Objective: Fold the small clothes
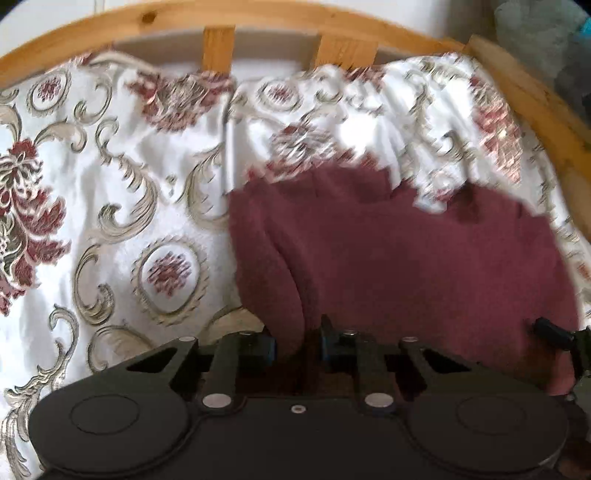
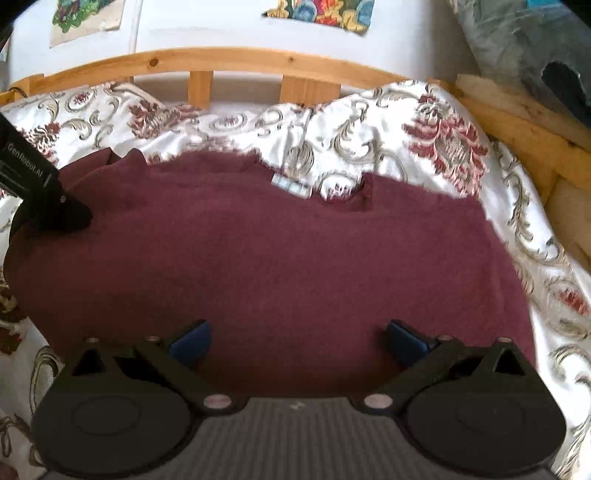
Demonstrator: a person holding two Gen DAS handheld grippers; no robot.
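A maroon knit garment (image 2: 280, 258) lies spread on a floral bedspread (image 2: 436, 140); a white label (image 2: 290, 186) shows at its far edge. In the left wrist view the garment (image 1: 406, 258) fills the right half. My left gripper (image 1: 297, 347) is shut on a fold of the garment's left edge, which runs between the blue pads. It also shows in the right wrist view (image 2: 55, 210) at the garment's far left. My right gripper (image 2: 297, 341) is open and empty, its blue pads (image 2: 192, 341) wide apart over the garment's near edge.
A wooden bed frame (image 2: 229, 59) with slats curves behind the bedspread, against a white wall with colourful pictures (image 2: 321, 13). A grey-blue bundle (image 2: 524, 48) lies at the far right beyond the frame. Bare bedspread (image 1: 110, 206) lies left of the garment.
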